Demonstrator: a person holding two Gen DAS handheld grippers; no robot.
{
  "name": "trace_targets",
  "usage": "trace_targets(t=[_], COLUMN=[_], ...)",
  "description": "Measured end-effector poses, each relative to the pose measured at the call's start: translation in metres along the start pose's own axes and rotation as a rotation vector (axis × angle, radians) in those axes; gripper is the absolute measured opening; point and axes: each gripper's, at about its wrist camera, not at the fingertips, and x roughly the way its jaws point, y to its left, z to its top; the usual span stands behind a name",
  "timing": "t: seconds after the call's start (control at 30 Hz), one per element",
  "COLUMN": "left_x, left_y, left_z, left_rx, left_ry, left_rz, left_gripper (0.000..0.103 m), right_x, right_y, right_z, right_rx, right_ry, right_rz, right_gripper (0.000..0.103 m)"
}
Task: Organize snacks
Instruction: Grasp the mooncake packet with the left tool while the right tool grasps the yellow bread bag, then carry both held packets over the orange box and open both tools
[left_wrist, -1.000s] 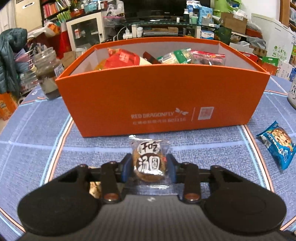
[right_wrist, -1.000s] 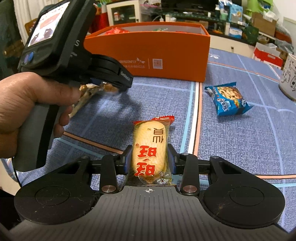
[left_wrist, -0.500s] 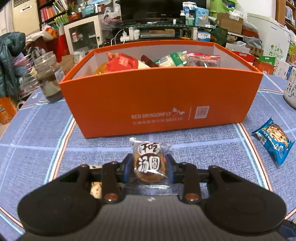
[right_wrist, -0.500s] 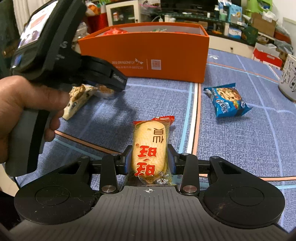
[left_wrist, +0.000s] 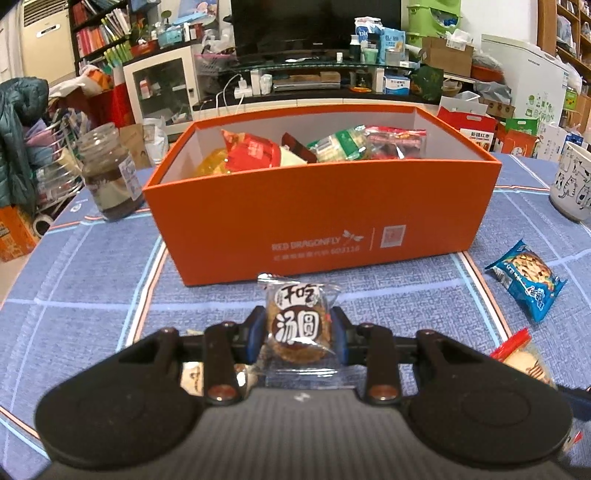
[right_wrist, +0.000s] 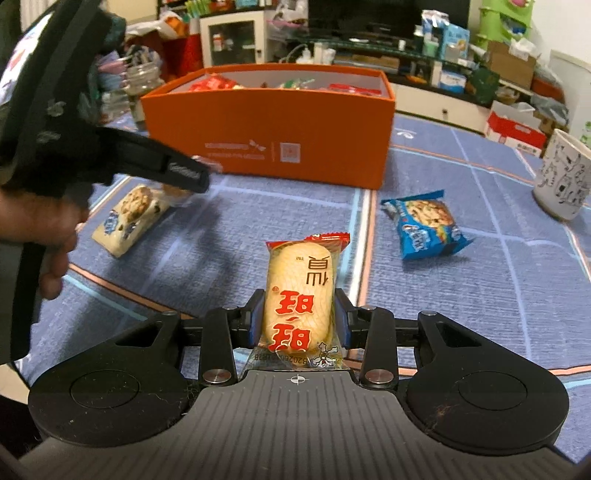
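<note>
I had the left gripper (left_wrist: 298, 330) clamped on the round biscuit pack (left_wrist: 297, 325) and the right gripper (right_wrist: 298, 320) on the rice cracker (right_wrist: 300, 291), both raised above the table for dropping into the orange box (left_wrist: 321, 214)

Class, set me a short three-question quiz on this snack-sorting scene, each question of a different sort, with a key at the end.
1. True or false: the orange box is empty.
2. Multiple choice: the left hand-held gripper is shut on A) a blue cookie packet, B) a round cake in clear wrap, C) a glass jar.
3. Fill in: the right hand-held gripper is shut on a yellow rice cracker whose wrapper ends are ____.

Key: 1 false, it holds several snack packs. 2 B, the round cake. 3 red.
</note>
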Motion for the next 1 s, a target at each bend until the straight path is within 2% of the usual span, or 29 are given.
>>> trace_targets(t=[0.3,0.43,0.53,0.63,0.77,0.9,1.0], left_x=[-0.026,-0.042,-0.057,-0.073,-0.069,-0.031,0.007], left_y=[0.009,0.02,0.032,0.048,0.059,0.046,0.033], left_z=[-0.009,-0.014,-0.009,0.008,0.051,0.105,0.131], left_rx=[-0.01,-0.027,-0.05,-0.088,-0.116,-0.097,-0.085], left_ry=[-0.017,-0.031,-0.056,-0.107,-0.146,-0.146,-0.12], left_rz=[-0.029,-0.025,-0.015,-0.022,-0.038,-0.051,-0.032], left_gripper=[0.034,0.034,0.034,0.034,0.034,0.034,0.036], right_x=[-0.006,-0.016,-0.033,-0.052,-0.046,0.001,0.04], right_y=[-0.001,0.006,0.007,-0.002,-0.023,-0.042,-0.043], right_z=[0.01,0.016,0.025,0.047,0.097,0.155,0.188], right_rx=[0.032,0.036,0.049,0.087,0.112,0.145,0.104], right_ry=[0.014,-0.024,-0.083,-0.163,-0.235,-0.185,-0.153], right_rz=[-0.032,-0.021,0.021,0.084,0.088,0.1,0.057], right_gripper=[0.021,0.021,0.021,0.021,0.021,0.021,0.021])
